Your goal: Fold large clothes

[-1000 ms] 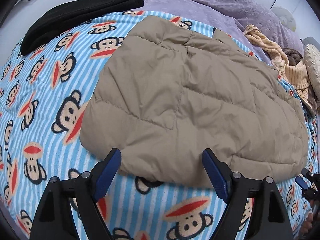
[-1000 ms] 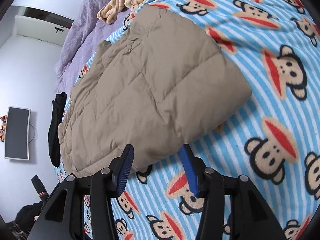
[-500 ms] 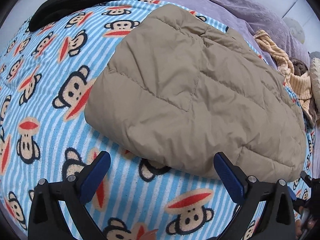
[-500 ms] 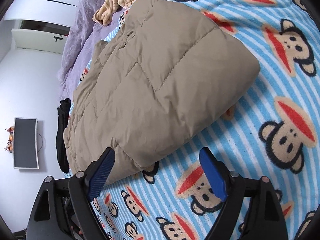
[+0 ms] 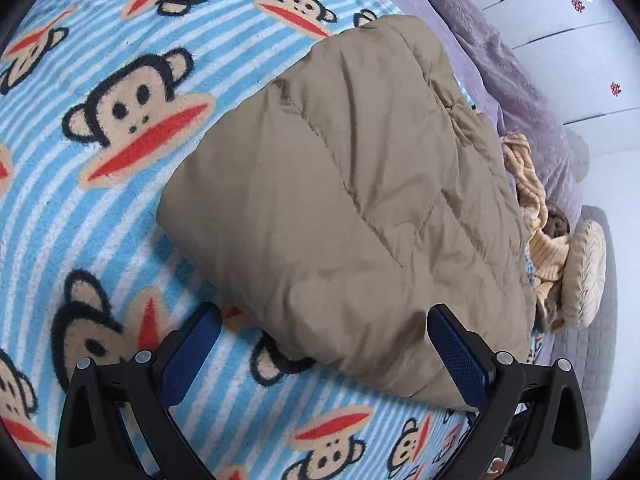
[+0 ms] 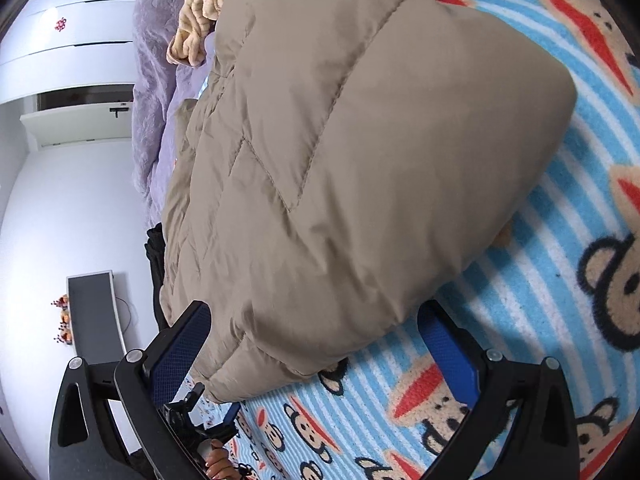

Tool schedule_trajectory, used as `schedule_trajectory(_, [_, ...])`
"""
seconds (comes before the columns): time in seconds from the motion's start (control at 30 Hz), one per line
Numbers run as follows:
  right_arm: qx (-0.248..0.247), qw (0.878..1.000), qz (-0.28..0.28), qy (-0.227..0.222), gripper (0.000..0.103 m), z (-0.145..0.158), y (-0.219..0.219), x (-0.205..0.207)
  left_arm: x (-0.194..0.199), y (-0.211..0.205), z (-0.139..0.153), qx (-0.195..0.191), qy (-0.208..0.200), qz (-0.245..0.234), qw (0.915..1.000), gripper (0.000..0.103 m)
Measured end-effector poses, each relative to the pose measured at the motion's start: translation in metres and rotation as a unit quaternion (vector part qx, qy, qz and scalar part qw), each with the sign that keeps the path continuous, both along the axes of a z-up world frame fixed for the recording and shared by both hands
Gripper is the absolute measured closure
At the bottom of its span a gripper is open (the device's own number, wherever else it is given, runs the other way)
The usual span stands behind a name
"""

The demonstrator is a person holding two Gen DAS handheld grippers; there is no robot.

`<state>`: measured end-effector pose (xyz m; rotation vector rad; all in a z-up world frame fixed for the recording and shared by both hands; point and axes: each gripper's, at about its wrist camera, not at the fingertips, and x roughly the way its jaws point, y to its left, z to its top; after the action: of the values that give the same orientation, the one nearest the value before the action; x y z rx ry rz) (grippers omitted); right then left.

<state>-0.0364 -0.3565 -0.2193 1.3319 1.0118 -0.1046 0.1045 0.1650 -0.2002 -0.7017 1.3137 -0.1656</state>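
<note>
A tan quilted jacket [image 5: 352, 200], folded into a thick bundle, lies on a blue-striped blanket [image 5: 72, 208] printed with monkey faces. The jacket serves as the landmark here.

The left gripper [image 5: 324, 352] sits at the jacket's near edge with its jaws spread wide; one blue pad [image 5: 192, 356] is over the blanket just beside the jacket's corner, the other pad [image 5: 458, 364] is against the jacket's near hem. Nothing is pinched between them.

The right gripper [image 6: 316, 352] also has its jaws spread wide, straddling the jacket's other near corner without closing on it. Below its left finger, part of the other gripper and a person's fingertips [image 6: 218, 460] show just beside the jacket's lower edge.

Beyond the jacket's far side lies a purple cover [image 5: 516, 80], and a bunched yellow ribbed garment [image 5: 532, 208] touches the jacket's far edge. A round cream cushion [image 5: 584, 276] rests beside that garment. A black garment [image 6: 154, 248] peeks out past the jacket's side in the right wrist view, with a dark screen [image 6: 96, 316] on the white wall behind it.
</note>
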Motion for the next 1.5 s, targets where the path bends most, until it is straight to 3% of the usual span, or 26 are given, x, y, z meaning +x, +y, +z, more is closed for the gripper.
schedule_trajectory(0.2, [0.008, 1.000, 0.008, -0.020, 0.000, -0.002, 0.003, 0.026, 0.029, -0.007, -0.006, -0.030, -0.016, 0.010, 0.9994, 0.000])
schedule_trajectory(0.4, [0.026, 1.000, 0.002, -0.013, 0.000, -0.021, 0.006, 0.043, 0.045, -0.025, -0.016, 0.004, -0.022, 0.011, 0.9997, 0.002])
schedule_trajectory(0.47, [0.033, 0.999, -0.004, -0.017, 0.000, -0.023, 0.005, 0.041, 0.048, -0.028, -0.012, 0.012, -0.031, 0.014, 0.9993, 0.026])
schedule_trajectory(0.53, [0.041, 0.999, -0.013, -0.017, 0.000, -0.023, 0.003, 0.038, 0.049, -0.027, -0.009, -0.003, -0.040, 0.006, 0.9992, 0.058])
schedule_trajectory(0.57, [0.043, 0.999, -0.017, -0.017, 0.002, -0.023, 0.003, 0.038, 0.050, -0.028, -0.006, -0.001, -0.046, 0.000, 0.9989, 0.063])
schedule_trajectory(0.63, [0.041, 0.999, -0.027, -0.009, 0.026, -0.023, 0.001, 0.034, 0.050, -0.031, 0.004, 0.022, -0.064, -0.020, 0.9975, 0.075])
schedule_trajectory(0.67, [0.043, 0.999, -0.030, -0.005, 0.045, -0.024, 0.001, 0.031, 0.050, -0.035, 0.009, 0.035, -0.074, -0.031, 0.9961, 0.076])
schedule_trajectory(0.7, [0.049, 0.998, -0.035, -0.011, 0.057, -0.024, 0.001, 0.028, 0.048, -0.036, 0.015, 0.045, -0.083, -0.040, 0.9947, 0.079])
schedule_trajectory(0.8, [0.031, 0.998, -0.038, -0.024, 0.072, -0.013, 0.004, 0.023, 0.045, -0.040, 0.030, 0.061, -0.106, -0.062, 0.9905, 0.082])
schedule_trajectory(0.87, [0.023, 0.999, -0.039, -0.030, 0.074, -0.006, 0.007, 0.019, 0.044, -0.038, 0.036, 0.058, -0.114, -0.071, 0.9893, 0.084])
schedule_trajectory(1.2, [-0.002, 0.999, -0.025, -0.024, 0.076, 0.017, 0.035, -0.024, 0.014, -0.012, 0.058, 0.053, -0.141, -0.131, 0.9798, 0.084])
schedule_trajectory(1.5, [0.012, 1.000, 0.010, 0.001, 0.076, 0.022, 0.052, -0.081, -0.080, 0.014, 0.062, 0.074, -0.119, -0.140, 0.9802, 0.084])
